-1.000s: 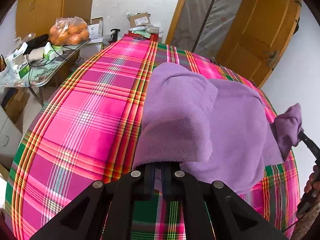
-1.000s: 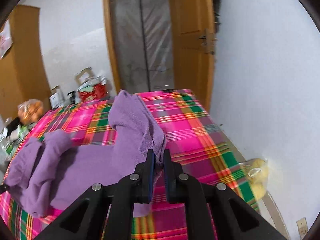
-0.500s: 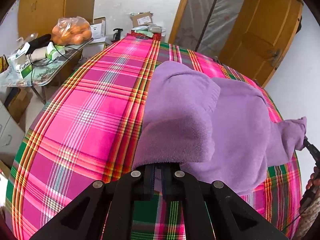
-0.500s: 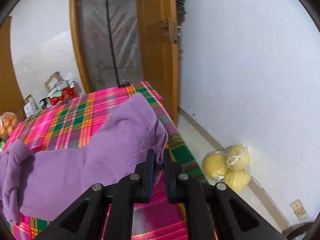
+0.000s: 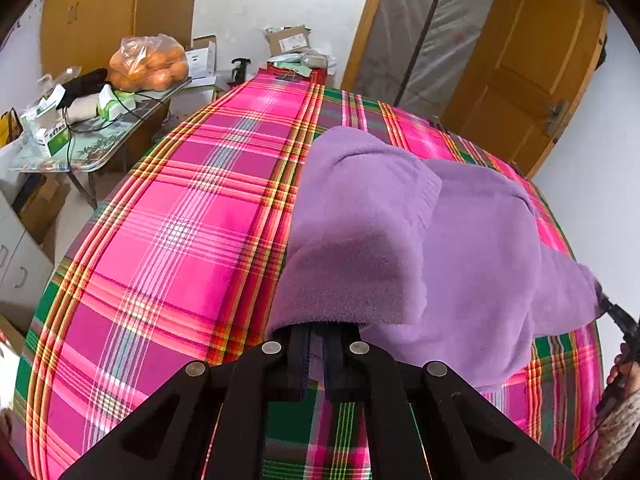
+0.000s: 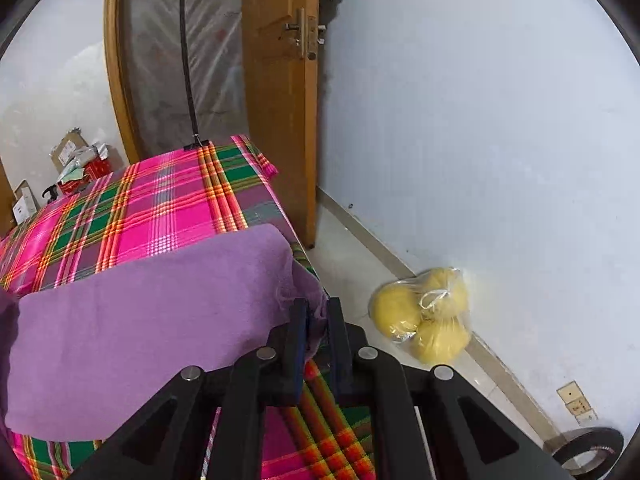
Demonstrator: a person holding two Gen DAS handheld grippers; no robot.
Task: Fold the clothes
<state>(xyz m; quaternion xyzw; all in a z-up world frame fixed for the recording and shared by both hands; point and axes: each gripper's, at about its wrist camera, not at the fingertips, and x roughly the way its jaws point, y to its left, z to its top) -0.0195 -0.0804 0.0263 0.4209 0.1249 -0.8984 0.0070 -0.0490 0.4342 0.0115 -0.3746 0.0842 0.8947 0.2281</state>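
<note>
A purple fleece sweater lies on the pink plaid tablecloth. My left gripper is shut on the sweater's near hem, which bulges up over the fingertips. My right gripper is shut on another edge of the purple sweater and holds it stretched out past the table's right edge. In the left wrist view the right gripper shows at the far right, pinching the cloth, with a hand behind it.
A cluttered side table with a bag of oranges stands at the left. A wooden door and white wall lie right of the tablecloth. A bag of yellow fruit sits on the floor.
My right gripper has swung right and outward with the sweater's edge, pulling the cloth flat toward the table's right side. The left gripper has stayed put, still holding the hem.
</note>
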